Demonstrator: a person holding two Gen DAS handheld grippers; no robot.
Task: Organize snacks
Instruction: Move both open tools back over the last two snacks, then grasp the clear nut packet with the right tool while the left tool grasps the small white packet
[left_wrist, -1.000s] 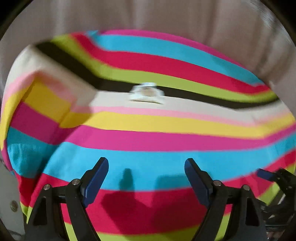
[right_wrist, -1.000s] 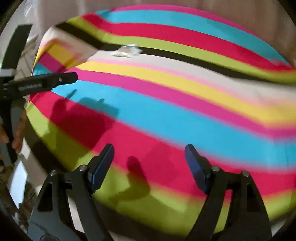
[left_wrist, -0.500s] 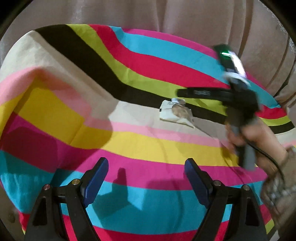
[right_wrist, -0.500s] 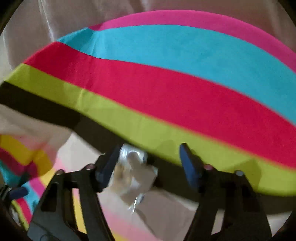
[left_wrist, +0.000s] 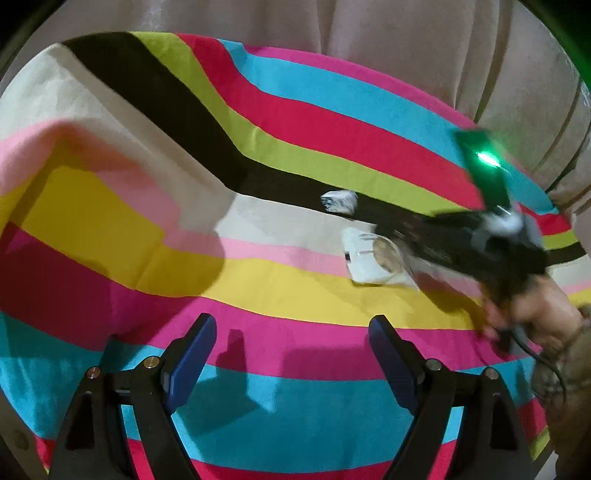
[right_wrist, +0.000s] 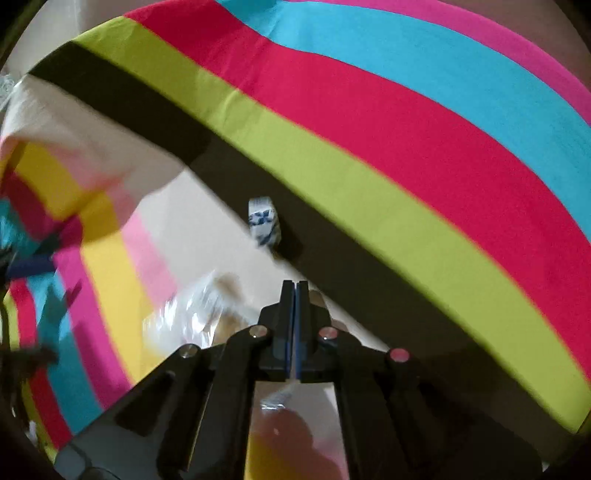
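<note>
Right claw (right_wrist: 294, 291) has its fingers pressed together, and it looks like they're pinching the edge of a clear snack bag (right_wrist: 199, 314), though the blur makes the contact hard to confirm. From this camera the bag sits just left of the fingertips, lower middle of the frame, with a small blue-and-white wrapped candy (right_wrist: 263, 221) above it on the black stripe.

Left claw (left_wrist: 291, 354) is spread wide with nothing between the fingers, hovering over the striped cloth (left_wrist: 258, 295). Its camera shows what the other can't: the whole bag (left_wrist: 376, 260) lying right of center, a round cookie inside, and the right claw (left_wrist: 384, 230) reaching in from the right edge. The candy (left_wrist: 339, 201) sits just above the bag.
</note>
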